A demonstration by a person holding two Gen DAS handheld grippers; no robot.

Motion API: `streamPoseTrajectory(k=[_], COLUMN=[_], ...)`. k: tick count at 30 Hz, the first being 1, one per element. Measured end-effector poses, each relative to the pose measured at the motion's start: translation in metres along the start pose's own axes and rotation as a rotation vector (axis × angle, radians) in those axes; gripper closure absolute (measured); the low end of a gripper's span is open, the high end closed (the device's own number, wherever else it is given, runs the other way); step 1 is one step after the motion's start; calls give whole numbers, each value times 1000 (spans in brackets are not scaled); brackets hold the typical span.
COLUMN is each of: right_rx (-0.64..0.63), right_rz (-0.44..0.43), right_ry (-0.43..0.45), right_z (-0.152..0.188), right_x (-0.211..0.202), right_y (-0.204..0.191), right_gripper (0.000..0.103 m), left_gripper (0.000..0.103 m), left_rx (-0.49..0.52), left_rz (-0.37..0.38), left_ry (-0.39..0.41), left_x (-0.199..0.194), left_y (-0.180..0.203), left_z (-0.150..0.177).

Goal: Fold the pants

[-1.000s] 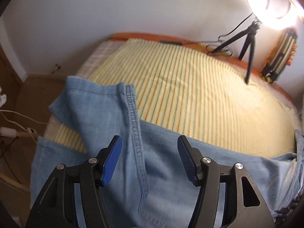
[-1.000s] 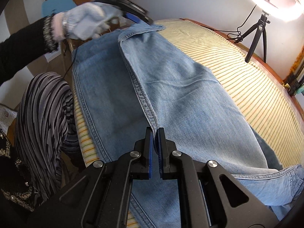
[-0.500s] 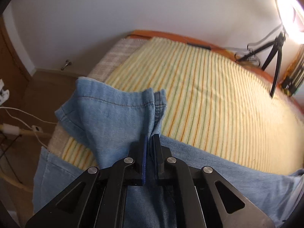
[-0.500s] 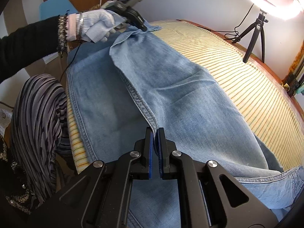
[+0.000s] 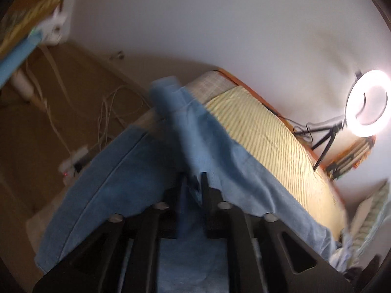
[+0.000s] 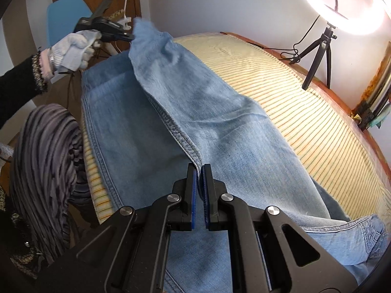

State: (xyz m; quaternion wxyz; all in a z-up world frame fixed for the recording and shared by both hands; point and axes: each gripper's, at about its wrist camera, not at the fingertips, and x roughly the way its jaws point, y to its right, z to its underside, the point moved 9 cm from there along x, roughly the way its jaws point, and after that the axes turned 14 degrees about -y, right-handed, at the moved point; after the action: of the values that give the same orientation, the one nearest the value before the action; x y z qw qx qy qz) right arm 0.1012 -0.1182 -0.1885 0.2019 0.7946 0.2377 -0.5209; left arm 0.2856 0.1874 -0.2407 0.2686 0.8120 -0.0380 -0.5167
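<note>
Light blue denim pants [image 6: 215, 127] lie lengthwise on a bed with a yellow striped cover [image 6: 305, 102]. My right gripper [image 6: 199, 171] is shut on the seam of the upper leg near its middle. My left gripper [image 6: 129, 37], held by a gloved hand, is shut on that leg's hem end and holds it raised above the bed's far left corner. In the blurred left wrist view, the left gripper [image 5: 194, 183] pinches the denim [image 5: 220, 161], which drapes down both sides. The lower leg [image 6: 127, 122] lies flat beneath.
A lit ring light on a small tripod [image 6: 317, 48] stands on the bed's far right edge. The person's striped-clad legs [image 6: 46, 166] are at the left edge. A blue chair [image 6: 66, 17] and floor cables [image 5: 80, 127] lie beyond the bed's end.
The left gripper closed on the hem end of the upper leg, then lifted it up and swung it leftward. The right gripper stayed shut on the seam.
</note>
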Motion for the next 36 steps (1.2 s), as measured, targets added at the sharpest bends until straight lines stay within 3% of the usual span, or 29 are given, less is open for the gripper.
streamPoseTrajectory(k=[1,4,12,16,21,24,25,27,31,36], right_rx=[1,6,9,11,19,16,14,17,28,99], right_rz=[4,7,22,24,31,42,51,68,124,152], right_ry=[-6,-14,-18,-15,2,8,6,1,6,97], right_z=[0,0,-2,-7,-13,-14,-14,-14,-20,-35], right_x=[2,4,3,1,-2,-4,-3,-1,-3,-35], right_y=[-1,-1,4,8,12,13,14,16,27,47], right_gripper=[97,97,97,97,97,97,97,97,98,99], left_gripper=[69,57,55,45,43,49,68,96,98,98], left_rx=[-33,-67,-196,-258,-310,-361,-373,-380,-279,-162], left_rz=[25,25,68,122,145,174,172,162,152,208], left_ry=[5,10,-87,-82,-36,-6,4,6,12,104], left_x=[2,6,11,5,12,17,18,22,12,-49], left_y=[-7,-15,-27,-20,-19,-22,-24,-27,-7,28], left_z=[-1,-1,27,44,24,7,2,-5,-25,-40])
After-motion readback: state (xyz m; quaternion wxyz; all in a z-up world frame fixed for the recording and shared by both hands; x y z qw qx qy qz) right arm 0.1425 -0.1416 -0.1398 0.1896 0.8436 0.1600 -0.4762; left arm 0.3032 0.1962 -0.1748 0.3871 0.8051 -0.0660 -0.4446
